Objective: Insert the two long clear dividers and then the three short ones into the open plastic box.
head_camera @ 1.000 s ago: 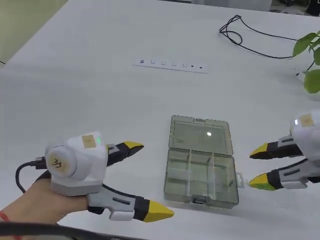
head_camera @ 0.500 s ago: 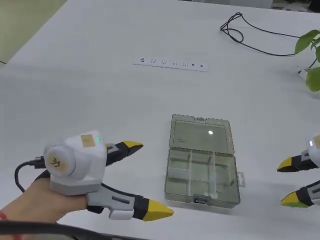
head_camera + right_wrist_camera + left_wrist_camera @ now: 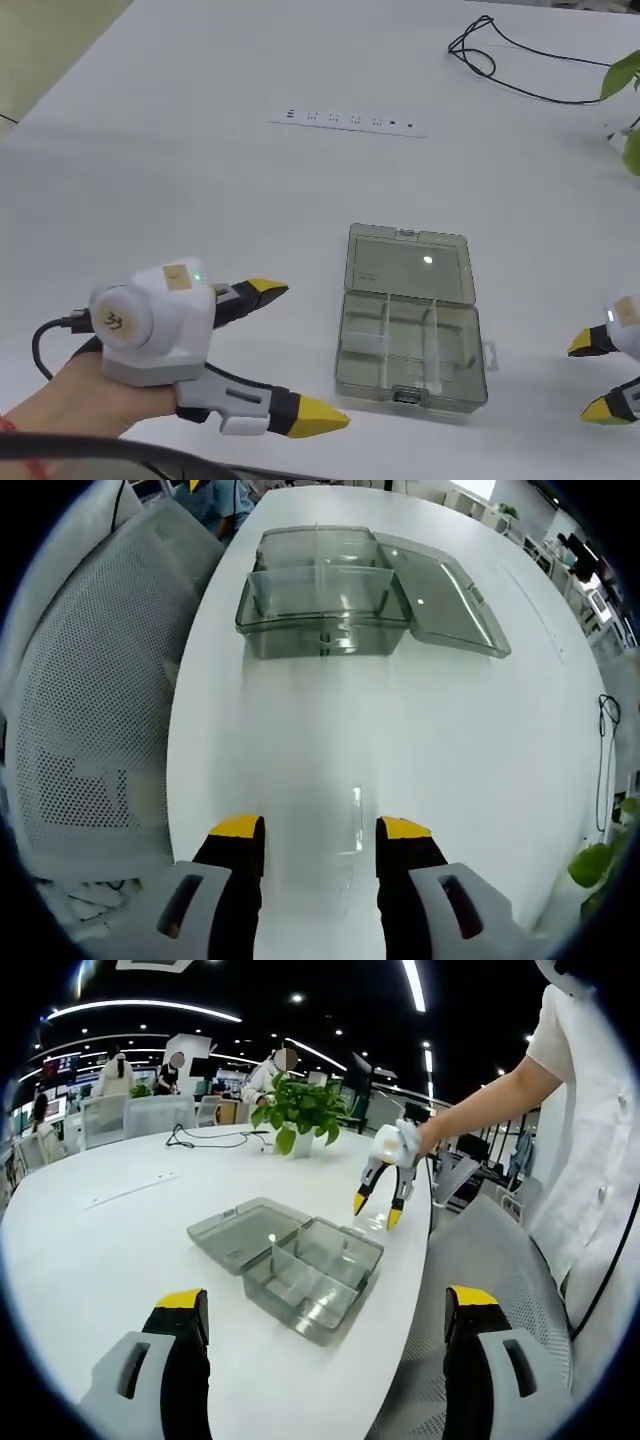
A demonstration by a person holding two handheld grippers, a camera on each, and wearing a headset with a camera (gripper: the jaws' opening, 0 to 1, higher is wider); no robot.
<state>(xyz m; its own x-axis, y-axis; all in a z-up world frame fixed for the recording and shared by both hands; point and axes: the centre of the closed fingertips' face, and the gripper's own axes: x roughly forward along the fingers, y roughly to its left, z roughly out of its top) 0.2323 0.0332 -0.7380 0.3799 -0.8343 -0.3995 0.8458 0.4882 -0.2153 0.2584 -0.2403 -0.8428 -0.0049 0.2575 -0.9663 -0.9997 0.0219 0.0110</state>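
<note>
While left tongs [image 3: 295, 355] gape wide, right tongs [image 3: 592, 378] narrower, both empty.

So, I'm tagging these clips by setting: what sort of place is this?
Most likely an open-plan office: a big white table with a power strip, a mesh chair beside it, and, in the left gripper view, people farther back under strip lights.

Cradling the left gripper [image 3: 295, 355] from behind in a hand [image 3: 70, 400] close to the desk's near edge, jaws flung wide, yellow tips aimed to the right. Over at the desk's right edge, holding the right gripper [image 3: 592, 378] low, jaws parted as well, though narrower. From the left gripper view, reaching in on a bare forearm [image 3: 480, 1110], right tips angled down toward the desk
</note>
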